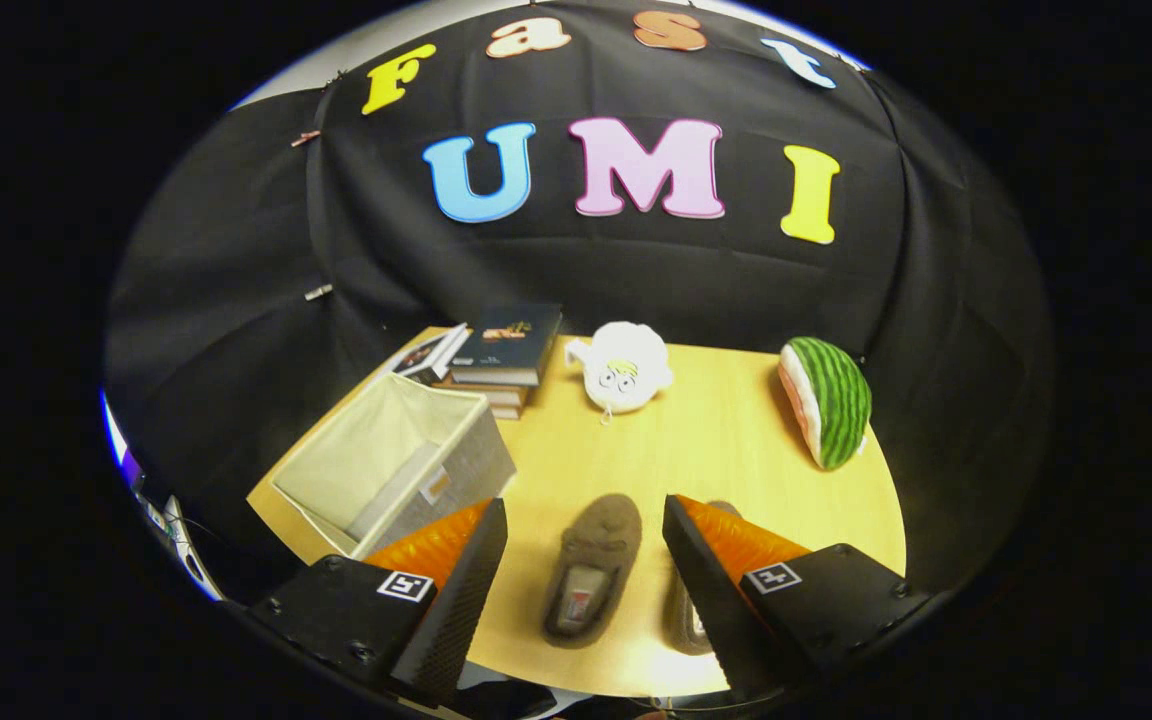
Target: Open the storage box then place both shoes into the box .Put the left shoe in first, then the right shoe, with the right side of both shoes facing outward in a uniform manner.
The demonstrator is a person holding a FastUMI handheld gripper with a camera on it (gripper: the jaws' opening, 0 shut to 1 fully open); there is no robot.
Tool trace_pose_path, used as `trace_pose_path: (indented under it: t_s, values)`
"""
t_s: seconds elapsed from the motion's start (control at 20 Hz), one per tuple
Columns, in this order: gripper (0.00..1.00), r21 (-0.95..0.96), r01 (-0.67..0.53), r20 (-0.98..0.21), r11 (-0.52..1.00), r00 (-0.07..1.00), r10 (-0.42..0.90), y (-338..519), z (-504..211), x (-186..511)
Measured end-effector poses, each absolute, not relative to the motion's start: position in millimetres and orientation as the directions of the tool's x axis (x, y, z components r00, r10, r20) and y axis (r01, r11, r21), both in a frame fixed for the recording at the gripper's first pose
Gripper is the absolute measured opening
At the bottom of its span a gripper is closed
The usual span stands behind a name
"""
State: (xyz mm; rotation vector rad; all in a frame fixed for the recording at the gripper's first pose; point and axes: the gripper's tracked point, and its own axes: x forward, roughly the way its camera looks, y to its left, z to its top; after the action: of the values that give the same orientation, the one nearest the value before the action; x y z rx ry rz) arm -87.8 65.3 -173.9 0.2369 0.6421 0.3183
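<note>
Wooden table (716,440) — slipper (591,570) lengthwise between spread claw (584,520) fingers (toe away)

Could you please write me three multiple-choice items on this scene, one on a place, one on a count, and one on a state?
1. Where is the box?
A. Beside the books, ahead of one finger of the tongs
B. Beside the watermelon plush
C. On top of the books

2. How many shoes lie on the table?
A. One
B. Two
C. Four

3. How do the tongs stand?
A. Shut on a shoe
B. Shut on the box
C. Open, holding nothing

Key: 1 A, the box sits at the table's edge next to the books. 2 B, one shoe lies between the fingers and a second shoe is partly hidden behind one finger. 3 C, the fingers are spread wide above the shoes and touch nothing.
</note>
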Motion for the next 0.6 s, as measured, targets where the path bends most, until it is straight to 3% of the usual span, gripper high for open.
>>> trace_pose_path:
  t_s: [0.4,0.6]
  values:
    - [0.93,0.273,-0.189,-0.675,0.943,0.661,0.328,60,-255,-107]
    - [0.83,0.304,-0.185,-0.714,0.935,0.606,0.352,72,-287,-102]
